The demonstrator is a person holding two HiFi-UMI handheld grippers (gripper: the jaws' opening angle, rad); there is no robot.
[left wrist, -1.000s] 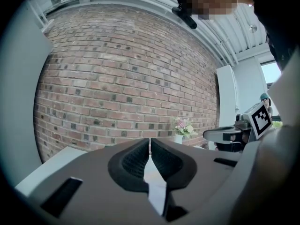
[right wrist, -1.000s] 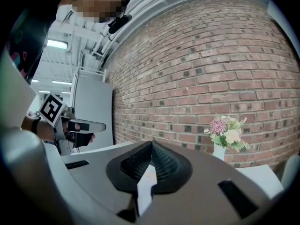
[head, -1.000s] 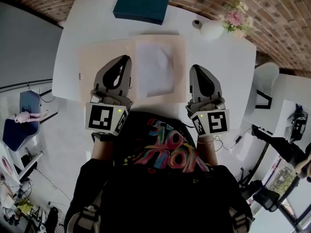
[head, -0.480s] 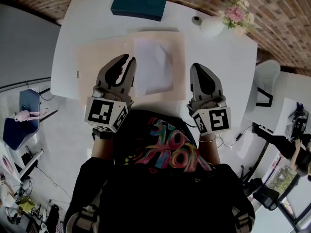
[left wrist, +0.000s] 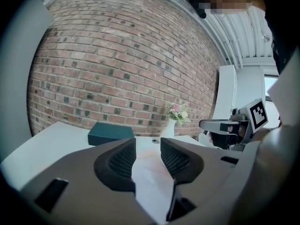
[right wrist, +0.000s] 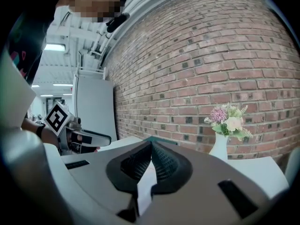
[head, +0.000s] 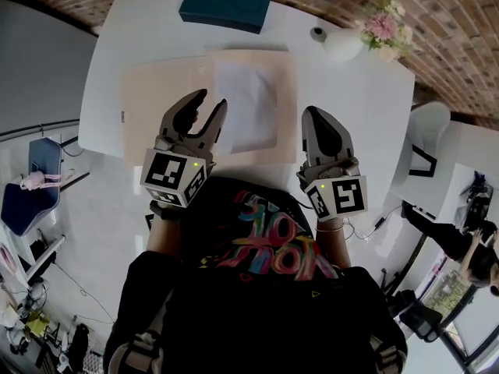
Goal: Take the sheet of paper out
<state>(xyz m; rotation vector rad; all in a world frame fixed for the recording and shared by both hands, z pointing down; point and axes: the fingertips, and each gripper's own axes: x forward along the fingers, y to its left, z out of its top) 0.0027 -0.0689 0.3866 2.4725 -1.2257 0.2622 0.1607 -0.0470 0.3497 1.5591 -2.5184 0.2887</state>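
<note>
Both grippers point forward and slightly down over the near part of the white table [head: 355,107]. The left gripper [head: 210,104] is at the left edge of the sheet of paper [head: 248,104], which lies flat on an open tan folder [head: 156,92]. The right gripper [head: 313,117] is just beside the folder's right edge. The left jaws have just been opening and stand apart, pinching nothing, with the sheet of paper showing through the gap below them. The right jaws meet tip to tip and are empty.
</note>
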